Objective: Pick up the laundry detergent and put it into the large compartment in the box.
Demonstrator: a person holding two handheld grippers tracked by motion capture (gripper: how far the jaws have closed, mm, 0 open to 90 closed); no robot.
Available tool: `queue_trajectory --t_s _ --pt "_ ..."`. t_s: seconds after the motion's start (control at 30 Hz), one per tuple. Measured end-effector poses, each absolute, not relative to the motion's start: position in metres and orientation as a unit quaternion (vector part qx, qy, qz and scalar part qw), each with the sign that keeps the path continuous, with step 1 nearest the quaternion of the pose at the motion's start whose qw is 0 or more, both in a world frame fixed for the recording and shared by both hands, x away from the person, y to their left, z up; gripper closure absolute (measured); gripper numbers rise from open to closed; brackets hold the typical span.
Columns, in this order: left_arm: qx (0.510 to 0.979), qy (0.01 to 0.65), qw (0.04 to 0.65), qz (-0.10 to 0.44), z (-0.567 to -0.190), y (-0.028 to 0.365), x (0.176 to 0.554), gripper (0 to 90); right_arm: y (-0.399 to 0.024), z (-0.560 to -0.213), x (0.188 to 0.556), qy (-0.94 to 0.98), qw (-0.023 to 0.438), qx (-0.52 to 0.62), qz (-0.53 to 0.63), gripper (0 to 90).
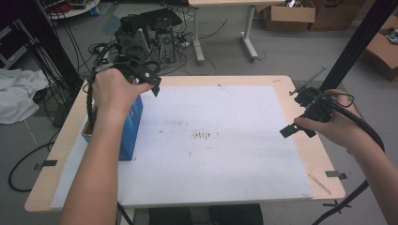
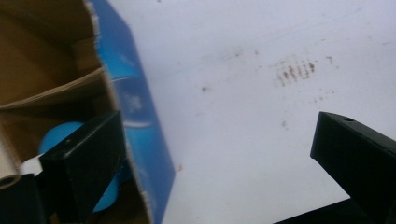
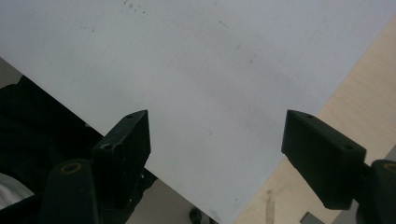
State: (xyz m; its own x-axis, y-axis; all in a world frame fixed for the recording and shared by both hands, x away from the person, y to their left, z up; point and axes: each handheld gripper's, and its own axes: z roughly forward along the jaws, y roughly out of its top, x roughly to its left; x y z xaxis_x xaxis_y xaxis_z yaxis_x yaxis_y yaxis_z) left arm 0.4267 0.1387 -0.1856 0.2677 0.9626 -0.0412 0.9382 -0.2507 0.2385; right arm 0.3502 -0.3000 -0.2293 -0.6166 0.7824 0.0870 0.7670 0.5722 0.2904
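Left gripper (image 2: 219, 154) jaws wide, empty, beside blue box (image 1: 132, 123); printing unreadable.

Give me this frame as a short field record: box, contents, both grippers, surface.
box: blue cardboard box, open top, left part of the table
contents: blue round object and a white roll, partly hidden
left gripper: open, nothing between the fingers, over the box's far end
right gripper: open, empty, over the table's right edge
surface: white sheet with faint brown marks, on a wooden table
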Motion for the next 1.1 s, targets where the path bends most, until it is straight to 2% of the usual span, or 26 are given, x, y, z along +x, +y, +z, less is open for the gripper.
queue_trajectory --t_s 0.67,1.1 --pt "0.830 0.546 0.103 0.041 -0.213 0.052 0.433 1.1 -0.304 -0.228 0.349 0.885 0.025 0.439 0.153 23.7" --pt "0.834 0.541 0.098 0.040 -0.217 0.046 0.434 0.8 -0.308 -0.228 0.348 0.883 0.025 0.442 0.154 23.6"
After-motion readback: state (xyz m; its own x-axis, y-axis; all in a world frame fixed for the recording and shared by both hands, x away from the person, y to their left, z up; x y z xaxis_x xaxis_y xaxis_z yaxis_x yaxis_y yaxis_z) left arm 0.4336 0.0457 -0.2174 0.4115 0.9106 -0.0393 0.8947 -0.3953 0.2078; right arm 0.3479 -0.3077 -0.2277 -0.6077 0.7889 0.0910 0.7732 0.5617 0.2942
